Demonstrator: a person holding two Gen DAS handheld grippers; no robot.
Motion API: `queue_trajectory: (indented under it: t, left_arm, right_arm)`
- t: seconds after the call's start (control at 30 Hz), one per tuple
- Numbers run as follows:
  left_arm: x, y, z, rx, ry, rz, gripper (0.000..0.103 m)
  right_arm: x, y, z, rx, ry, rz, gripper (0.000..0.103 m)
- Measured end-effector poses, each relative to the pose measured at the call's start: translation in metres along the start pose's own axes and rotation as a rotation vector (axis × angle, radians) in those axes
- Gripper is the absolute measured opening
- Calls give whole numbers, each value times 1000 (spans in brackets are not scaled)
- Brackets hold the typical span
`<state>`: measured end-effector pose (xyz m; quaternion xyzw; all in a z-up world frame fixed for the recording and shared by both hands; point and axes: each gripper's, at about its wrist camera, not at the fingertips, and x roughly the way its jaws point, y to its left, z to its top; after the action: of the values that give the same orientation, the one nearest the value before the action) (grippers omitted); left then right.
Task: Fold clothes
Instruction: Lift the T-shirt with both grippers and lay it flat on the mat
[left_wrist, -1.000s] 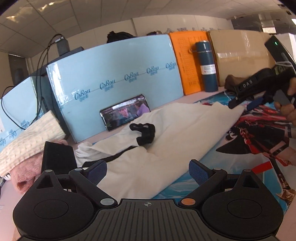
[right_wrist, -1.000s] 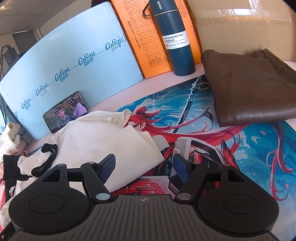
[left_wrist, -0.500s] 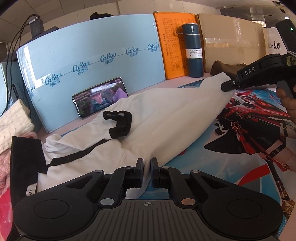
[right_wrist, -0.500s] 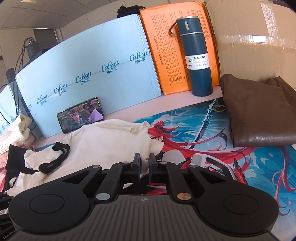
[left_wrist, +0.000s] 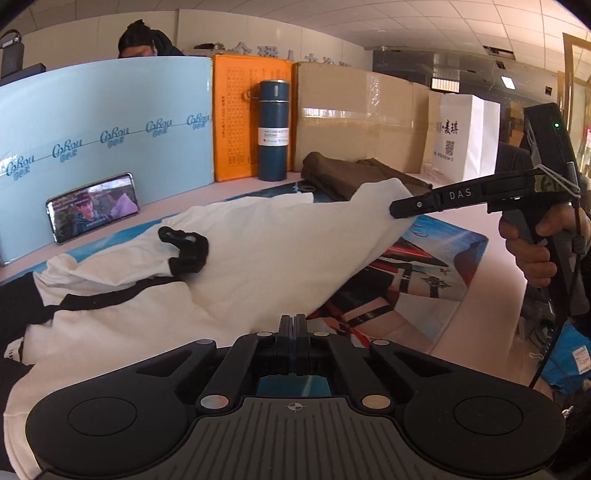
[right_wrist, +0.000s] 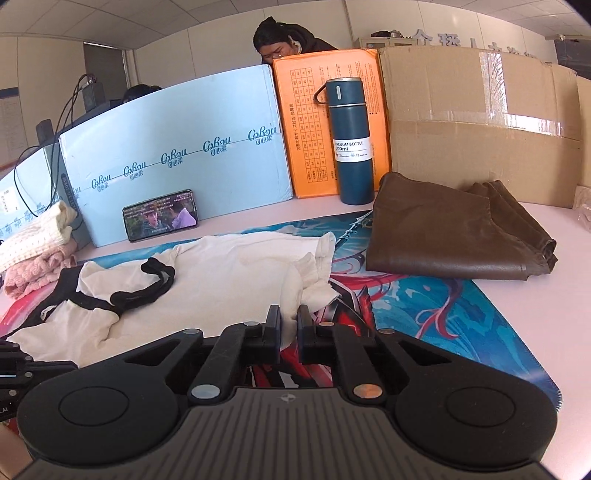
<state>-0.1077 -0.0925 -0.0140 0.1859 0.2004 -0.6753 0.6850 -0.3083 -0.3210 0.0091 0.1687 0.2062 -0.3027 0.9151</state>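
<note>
Your left gripper (left_wrist: 293, 321) has just clamped its fingers together, pads pressed flat against each other on the near edge of the cream-white cotton garment with black trim (left_wrist: 236, 251), which lies rumpled across the printed blue-and-red mat (left_wrist: 436, 266) on the pale surface (left_wrist: 491, 273). Your right gripper (right_wrist: 288, 325) has also just closed, leaving only a narrow slit between its fingers; a fold of the same cream garment (right_wrist: 229, 280) sits pinched in that slit. In the left wrist view, at 2 o'clock, the right gripper's black fingers (left_wrist: 413, 206) bite a corner of the cloth and hold it raised off the mat, with your right hand (left_wrist: 532, 240) wrapped round the handle.

The garment is soft and matte, with a black ribbed neckband (left_wrist: 186, 249) curled up at 10 o'clock and a black seam line below it. At 1 o'clock in the right wrist view lies a folded brown garment with a slight sheen (right_wrist: 454, 236), well apart from the cream one. Behind it, at 12 o'clock, a dark blue cylindrical vacuum bottle (right_wrist: 349, 144) stands upright, just in front of an orange printed box (right_wrist: 303, 129) and beside a taped brown cardboard box (right_wrist: 480, 122). A smartphone with a lit screen (right_wrist: 160, 216) leans on a pale blue board (right_wrist: 177, 147) at 11 o'clock. Knitted cream and pink fabrics (right_wrist: 37, 243) are stacked at 9 o'clock.
</note>
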Motion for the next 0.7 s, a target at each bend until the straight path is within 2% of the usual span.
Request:
queue_trajectory:
  t: [0.13, 0.2, 0.23, 0.27, 0.33, 0.4, 0.43, 0.5, 0.63, 0.67, 0.7]
  left_arm:
    - [0, -7, -2, 23, -12, 56, 6]
    - [-8, -3, -6, 32, -25, 122, 19]
    - [-14, -1, -8, 42, -33, 163, 36]
    - [-20, 1, -12, 54, -39, 201, 58]
    - [-30, 2, -21, 94, -35, 274, 77]
    - [-37, 7, -30, 126, 11, 350, 78]
    - [-39, 12, -33, 132, 38, 387, 78]
    - [-43, 23, -38, 133, 70, 444, 78]
    - [-47, 49, -43, 101, 80, 488, 80]
    - [-48, 57, -43, 69, 77, 470, 79]
    - [-48, 64, -42, 27, 76, 440, 73]
  right_arm:
    - [4, -5, -10, 4, 42, -25, 8]
    - [6, -5, -14, 4, 54, -34, 9]
    - [5, -5, -14, 9, 48, -46, 12]
    - [5, -6, -14, 16, 38, -60, 15]
    - [0, -5, -10, 16, -8, -83, 25]
    - [-4, -3, -6, 4, -54, -76, 29]
    - [-4, 1, -6, -10, -62, -36, 42]
    - [-1, 15, -7, -50, -47, 74, 60]
    - [16, 62, -17, -170, 32, 319, 72]
    - [21, 75, -20, -202, 54, 370, 74]
    - [26, 88, -23, -237, 69, 402, 76]
